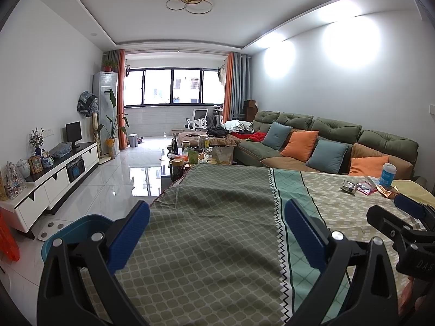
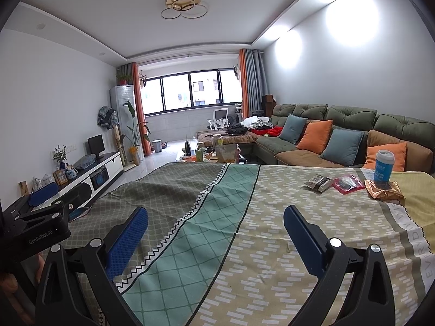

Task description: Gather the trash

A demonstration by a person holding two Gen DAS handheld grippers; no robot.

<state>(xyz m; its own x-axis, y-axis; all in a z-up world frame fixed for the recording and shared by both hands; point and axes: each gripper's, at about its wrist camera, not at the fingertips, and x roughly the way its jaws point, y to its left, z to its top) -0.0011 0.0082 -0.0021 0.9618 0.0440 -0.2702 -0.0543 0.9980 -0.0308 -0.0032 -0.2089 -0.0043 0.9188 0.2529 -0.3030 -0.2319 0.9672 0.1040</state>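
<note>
Both your grippers are closest to the lens, hanging low over the tablecloth [image 2: 217, 217] with nothing in them. Left gripper [image 1: 217, 228] has its jaws spread wide, and so does the right gripper [image 2: 216, 233] (blue pads well apart on both, only cloth showing between them).

The trash is bunched at the far right of the table: a dark wrapper [image 2: 318, 183], a red packet [image 2: 348, 184] just beside it, and a crinkly copper wrapper [image 2: 384, 190] right at the foot of the blue cup [image 2: 384, 166]. My guess is it's grouped there so one hand does the fetching.

That teal bin [image 1: 73, 231] sits low off the table's left edge, beside your left gripper, which I'd say is why that one waits on that side.

Pose-wise, you're holding both level and pointed straight down the room, side by side, neither angled toward the wrappers yet. Your right one is nearer the pile, so I'd swing it that way first. Those foil wrappers look flat and slippery; they'd probably need an edge pinch.
</note>
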